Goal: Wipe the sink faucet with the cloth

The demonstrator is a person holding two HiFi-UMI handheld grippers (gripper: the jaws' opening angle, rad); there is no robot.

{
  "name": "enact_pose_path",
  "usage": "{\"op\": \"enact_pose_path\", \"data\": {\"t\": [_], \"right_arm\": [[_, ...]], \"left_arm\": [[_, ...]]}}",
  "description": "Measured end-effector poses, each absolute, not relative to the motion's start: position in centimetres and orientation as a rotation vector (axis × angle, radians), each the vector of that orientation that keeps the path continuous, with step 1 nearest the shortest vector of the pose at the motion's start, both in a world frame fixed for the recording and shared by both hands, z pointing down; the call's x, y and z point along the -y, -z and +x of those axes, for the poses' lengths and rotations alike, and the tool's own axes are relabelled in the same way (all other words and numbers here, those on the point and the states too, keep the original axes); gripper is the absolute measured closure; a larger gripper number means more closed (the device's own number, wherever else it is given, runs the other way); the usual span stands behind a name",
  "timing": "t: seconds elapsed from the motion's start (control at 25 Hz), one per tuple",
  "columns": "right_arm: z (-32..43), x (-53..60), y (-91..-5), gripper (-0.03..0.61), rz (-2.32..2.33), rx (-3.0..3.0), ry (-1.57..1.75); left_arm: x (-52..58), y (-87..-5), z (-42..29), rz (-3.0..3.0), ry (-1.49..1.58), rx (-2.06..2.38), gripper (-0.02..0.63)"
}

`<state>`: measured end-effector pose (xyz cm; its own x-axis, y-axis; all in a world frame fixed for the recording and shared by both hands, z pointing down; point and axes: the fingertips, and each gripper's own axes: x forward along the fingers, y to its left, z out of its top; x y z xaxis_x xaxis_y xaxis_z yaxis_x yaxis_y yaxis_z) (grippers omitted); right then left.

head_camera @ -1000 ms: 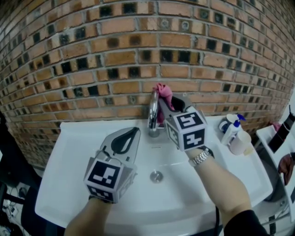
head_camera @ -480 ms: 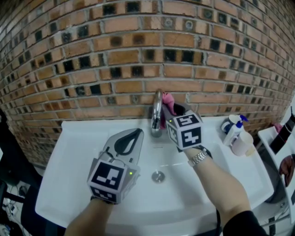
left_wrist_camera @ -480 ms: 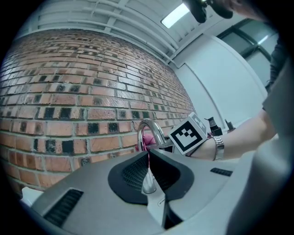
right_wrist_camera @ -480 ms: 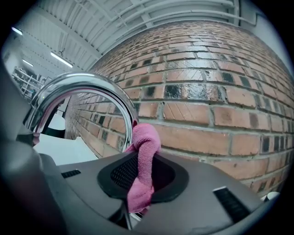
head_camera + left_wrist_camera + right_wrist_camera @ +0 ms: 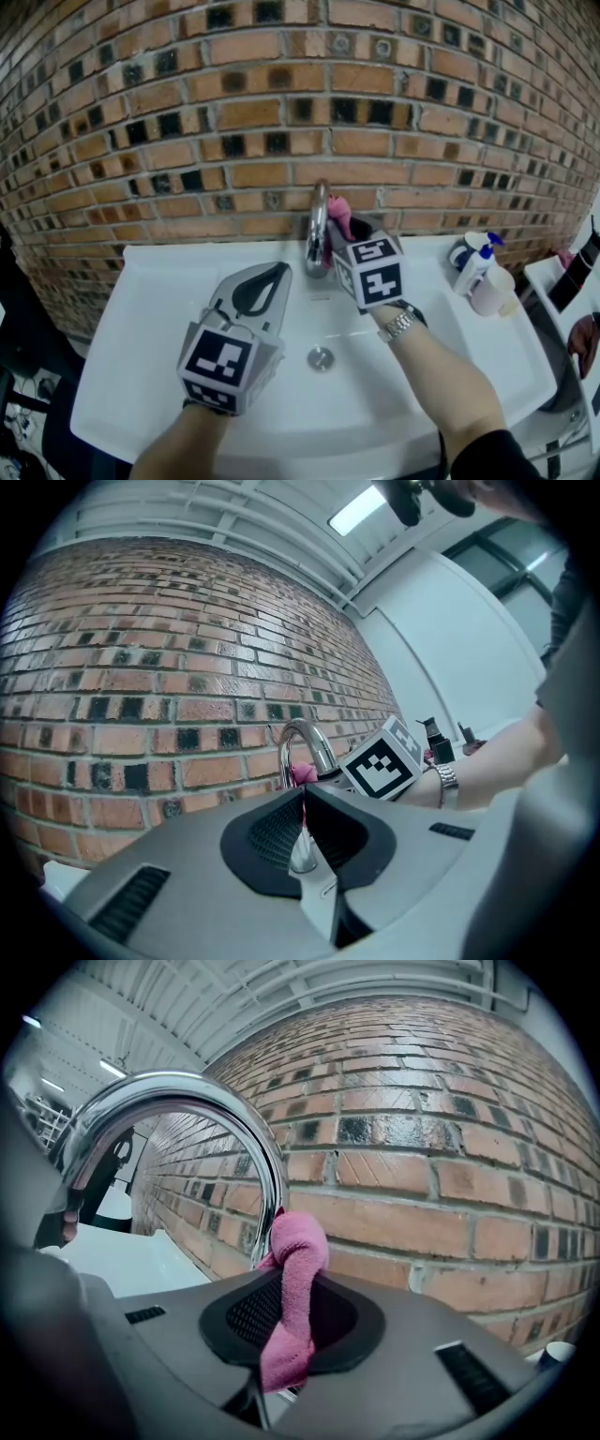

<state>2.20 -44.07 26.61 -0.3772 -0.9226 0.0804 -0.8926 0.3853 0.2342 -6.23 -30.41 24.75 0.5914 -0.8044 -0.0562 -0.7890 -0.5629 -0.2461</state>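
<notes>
Cloth point(image 5: 292, 1288), pink and bunched, is pinched between the closed jaws of the right gripper point(image 5: 339, 230) and pressed against the right side of the faucet point(image 5: 317, 225) at the frame's upper centre. Compared with a second ago it sits lower on the chrome neck, off the top of the arch, so the wipe appears to be working down toward the base. Left gripper point(image 5: 272, 274), jaws shut on nothing, hovers lower left over the sink point(image 5: 159, 319), whose basin holds only its drain point(image 5: 321, 357).
</notes>
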Motion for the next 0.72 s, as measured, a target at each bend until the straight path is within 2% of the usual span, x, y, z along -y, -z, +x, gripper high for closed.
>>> {"op": "enact_pose_path", "data": {"t": [0.72], "right_arm": [[2.6,42.8,-28.9,0.514,1.634,2.418,0.175]], "left_arm": [[30.3,-25.3,-5.8,-2.590,0.113,-1.317,0.600]]}}
